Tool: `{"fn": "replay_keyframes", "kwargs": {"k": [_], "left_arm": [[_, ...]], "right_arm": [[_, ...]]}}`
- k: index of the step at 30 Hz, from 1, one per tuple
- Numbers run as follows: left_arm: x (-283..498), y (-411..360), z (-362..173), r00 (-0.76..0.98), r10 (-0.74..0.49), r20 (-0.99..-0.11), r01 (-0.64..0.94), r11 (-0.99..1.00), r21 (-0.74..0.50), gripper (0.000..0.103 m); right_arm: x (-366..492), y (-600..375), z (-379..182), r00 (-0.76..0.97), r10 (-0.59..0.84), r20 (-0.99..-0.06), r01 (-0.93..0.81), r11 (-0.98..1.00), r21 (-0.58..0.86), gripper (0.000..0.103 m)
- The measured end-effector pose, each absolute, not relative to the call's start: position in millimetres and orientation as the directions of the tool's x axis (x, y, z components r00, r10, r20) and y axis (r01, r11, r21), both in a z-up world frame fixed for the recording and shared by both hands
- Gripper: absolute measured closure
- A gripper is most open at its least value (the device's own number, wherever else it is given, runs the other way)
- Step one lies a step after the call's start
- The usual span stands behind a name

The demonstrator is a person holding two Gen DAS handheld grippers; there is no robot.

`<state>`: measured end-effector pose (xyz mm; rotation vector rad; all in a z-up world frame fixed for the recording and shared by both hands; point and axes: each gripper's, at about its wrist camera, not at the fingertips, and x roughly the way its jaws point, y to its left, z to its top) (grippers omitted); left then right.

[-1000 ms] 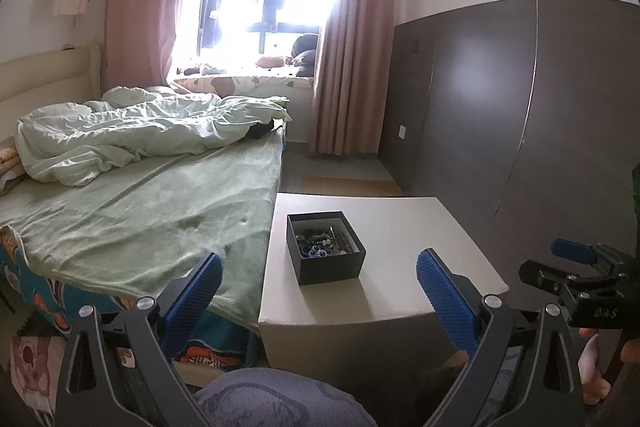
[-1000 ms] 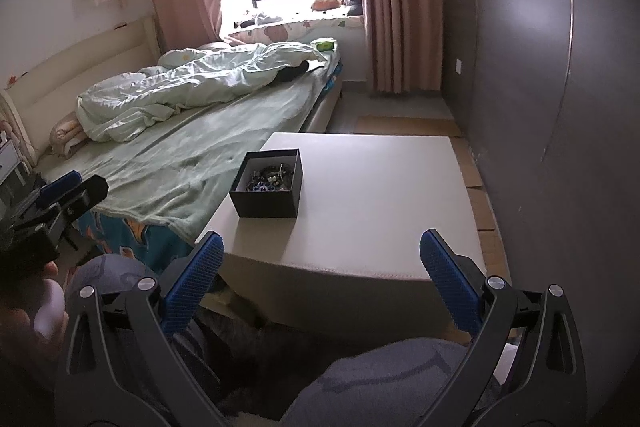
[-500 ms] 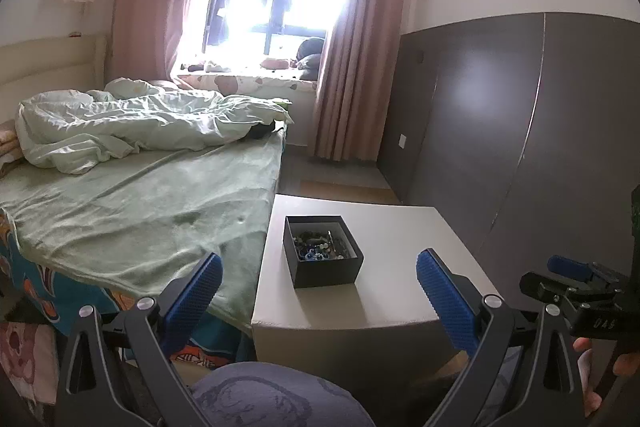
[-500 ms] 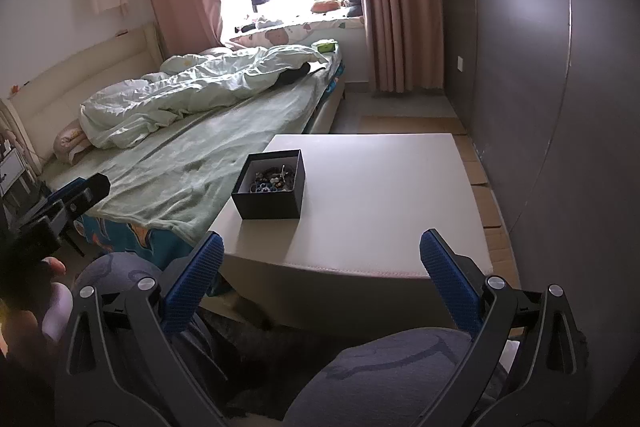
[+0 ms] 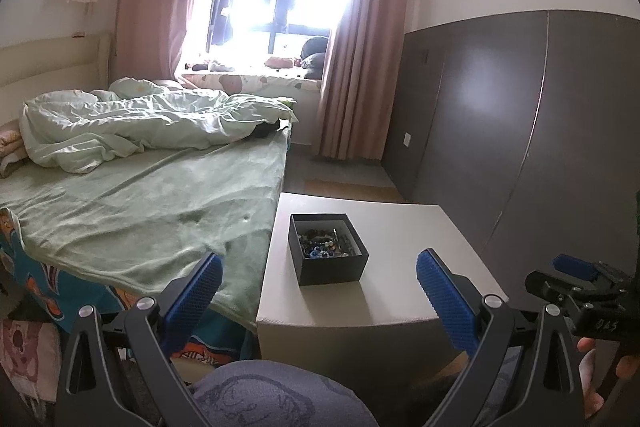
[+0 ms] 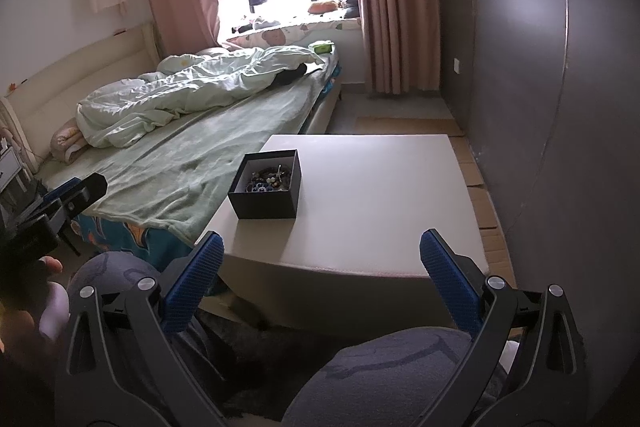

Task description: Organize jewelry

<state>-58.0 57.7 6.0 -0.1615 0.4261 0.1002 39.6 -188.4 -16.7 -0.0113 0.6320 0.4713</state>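
Both blue-padded claws, left gripper (image 5: 318,281) and right gripper (image 6: 322,259), gape wide, holding nothing, now tilted slightly higher than a second ago. Small open black box (image 6: 267,183) of tangled jewelry (image 6: 267,178) sits unmoved on the white table (image 6: 380,195)'s left side, so no visible task progress.

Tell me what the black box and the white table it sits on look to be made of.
Black box: probably rigid cardboard, matte; thin straight walls, sharp corners, no shine, pale lining inside. White table: looks like painted or laminated board, smooth satin finish; flat, uniform top with a soft sheen. Neither is certain at this distance.
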Motion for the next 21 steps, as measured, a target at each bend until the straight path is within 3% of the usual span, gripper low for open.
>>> {"fn": "replay_keyframes", "kwargs": {"k": [21], "left_arm": [[-57.2,54.7,4.5,0.904,0.068,-0.423,-0.13,0.984,-0.119,0.009]], "right_arm": [[38.9,-188.9,-17.3,0.706,0.419,-0.571,-0.427,0.895,0.13,0.005]]}}
